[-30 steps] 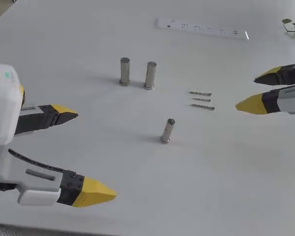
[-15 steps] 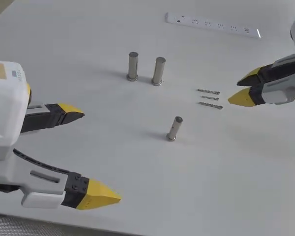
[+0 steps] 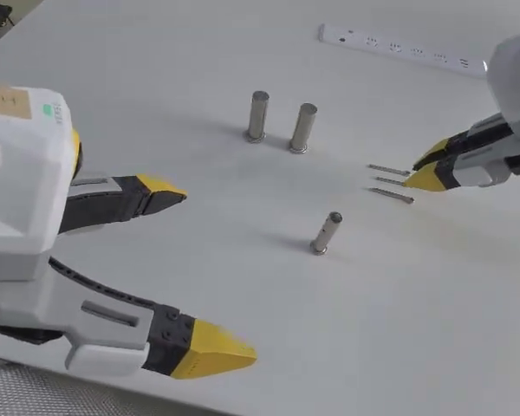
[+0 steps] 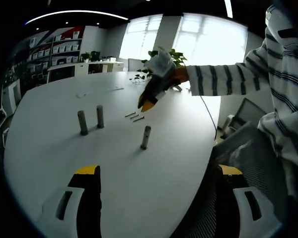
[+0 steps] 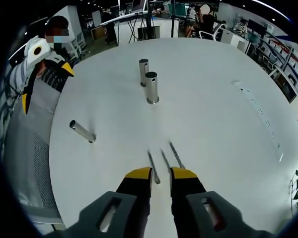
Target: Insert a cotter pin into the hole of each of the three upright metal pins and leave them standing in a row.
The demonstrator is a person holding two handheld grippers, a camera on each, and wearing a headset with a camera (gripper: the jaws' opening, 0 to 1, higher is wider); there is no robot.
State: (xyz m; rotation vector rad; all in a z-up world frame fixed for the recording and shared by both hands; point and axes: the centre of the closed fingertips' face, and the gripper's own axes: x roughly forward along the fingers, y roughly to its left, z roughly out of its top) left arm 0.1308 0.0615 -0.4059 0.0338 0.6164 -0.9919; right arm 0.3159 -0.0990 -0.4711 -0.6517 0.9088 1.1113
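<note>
Risk first. The three cotter pins (image 3: 390, 182) lie flat on the surface (image 3: 156, 104), parallel and close together. In my judgement, closing on them from this line could catch two at once or scatter the neighbours. A pin this thin, lying flat, may also slip out as the tips meet.

All three metal pins are unpinned. Two (image 3: 258, 116) (image 3: 303, 128) stand side by side toward the power strip (image 3: 399, 48). The third metal pin (image 3: 326, 233) stands apart, nearer you and out of line. A careless approach could topple it.

Your right gripper (image 3: 420, 171) is at the ends of the cotter pins, jaws only narrowly parted. In the right gripper view the near end of one cotter pin (image 5: 154, 174) reaches into the gap between the tips. Nothing is clamped, and I cannot tell whether the tips touch it.

Your left gripper (image 3: 218, 274) hovers over the near side of the surface, jaws spread wide, holding nothing and well clear of the metal pins.
</note>
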